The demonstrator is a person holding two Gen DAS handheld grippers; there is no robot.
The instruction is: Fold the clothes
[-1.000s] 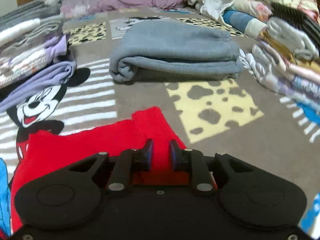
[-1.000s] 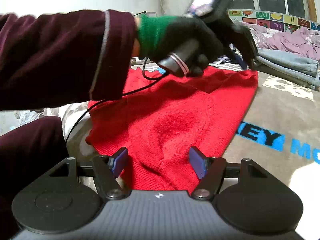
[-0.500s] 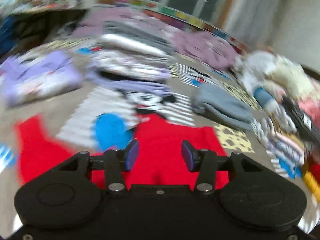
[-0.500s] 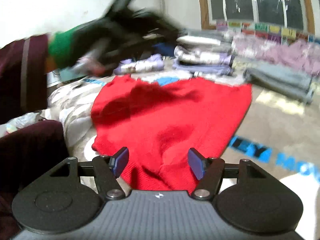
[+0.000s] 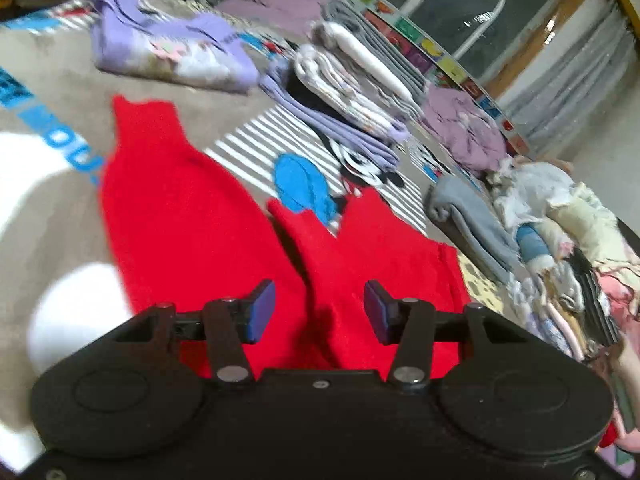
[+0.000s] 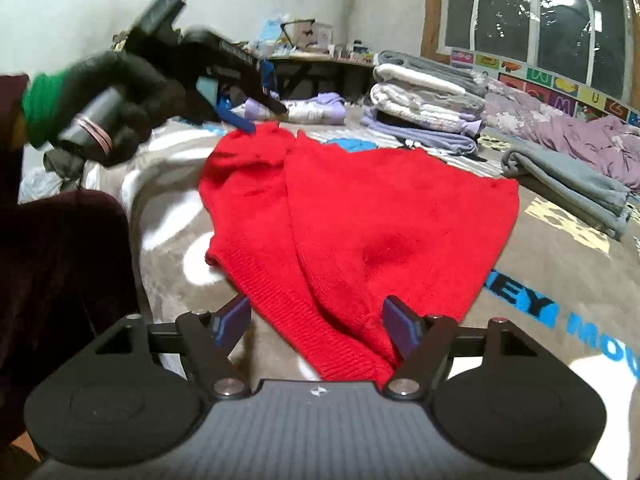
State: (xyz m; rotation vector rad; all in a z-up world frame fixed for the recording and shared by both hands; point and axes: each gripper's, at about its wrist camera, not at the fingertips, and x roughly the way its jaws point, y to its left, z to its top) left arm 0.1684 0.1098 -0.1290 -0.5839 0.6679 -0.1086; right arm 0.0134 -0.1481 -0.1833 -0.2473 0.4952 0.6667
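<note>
Fingers spread wide on both grippers, neither pinching anything. The right gripper (image 6: 316,322) sits low at the near ribbed hem of the red sweater (image 6: 380,220), its blue pads straddling the ridge where one layer overlaps the other, probably placed to take that edge. The left gripper (image 5: 316,306) hovers above the sweater's middle, with a sleeve (image 5: 160,184) stretching away to one side; in the right view it hangs over the far corner, held in a gloved hand (image 6: 120,92). The sweater lies on the printed blanket (image 6: 560,280), partly doubled over itself, so it could be mid-fold or being spread out again. Beyond it lie a folded grey garment (image 6: 568,176) and a stack (image 5: 360,76) of folded clothes, likely kept apart to leave working room.
</note>
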